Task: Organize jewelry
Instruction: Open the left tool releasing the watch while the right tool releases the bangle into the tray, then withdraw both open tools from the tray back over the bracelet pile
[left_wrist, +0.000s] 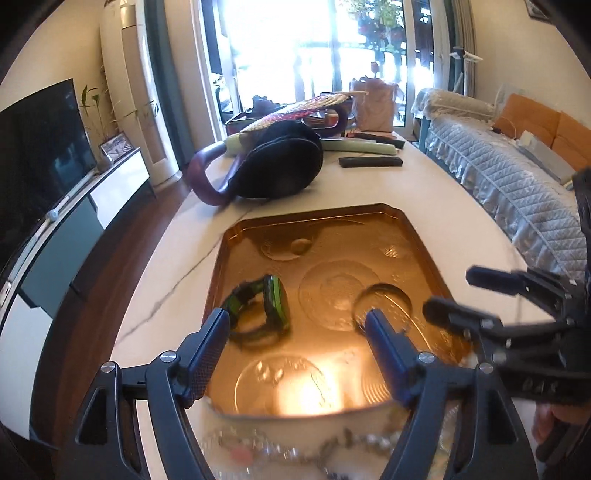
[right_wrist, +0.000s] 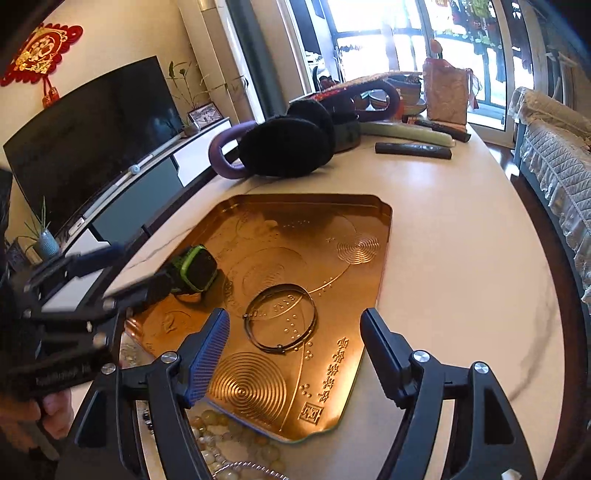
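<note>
A green watch (left_wrist: 264, 312) and a thin bangle (right_wrist: 280, 319) already lie in the gold tray (right_wrist: 369, 295), ahead of the fingers. Beaded strands (right_wrist: 221, 439) wait on the bench (right_wrist: 461, 258) beneath them, so the job looks partly done. Left gripper (left_wrist: 295, 332) and right gripper (right_wrist: 295, 328) both hover low over the tray's near edge, fingers apart and empty.
</note>
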